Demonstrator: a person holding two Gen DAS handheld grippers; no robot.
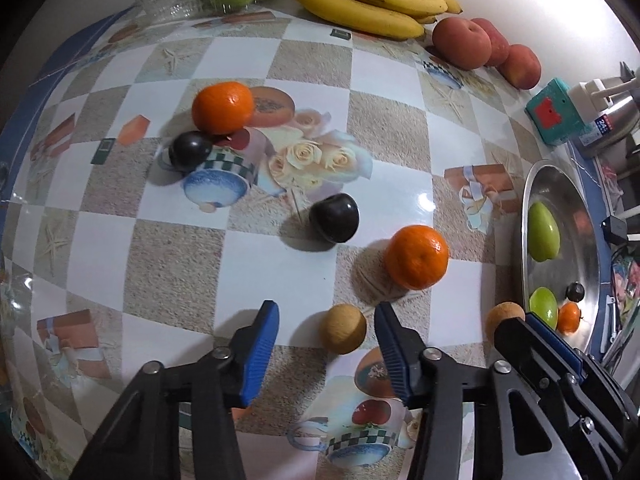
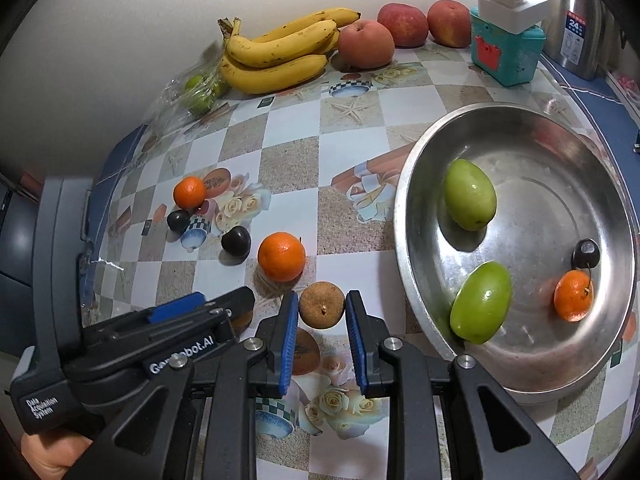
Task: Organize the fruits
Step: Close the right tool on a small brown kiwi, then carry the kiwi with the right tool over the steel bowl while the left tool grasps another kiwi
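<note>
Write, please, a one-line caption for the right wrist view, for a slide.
Right gripper closing around a small brown fruit on the table, beside a steel bowl already holding four fruits.

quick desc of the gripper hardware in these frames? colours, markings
Both grippers, left and right, have black plastic linkage arms with silver pivot screws and blue ribbed finger pads. The left body carries white "Data Acquisition System" and partly hidden "Gen...obot.AI" lettering. No cables visible.

table point(image 2: 352, 128) | bananas point(image 2: 276, 56), peaches point(image 2: 366, 44), oranges point(image 2: 281, 256), steel bowl point(image 2: 404, 184)
</note>
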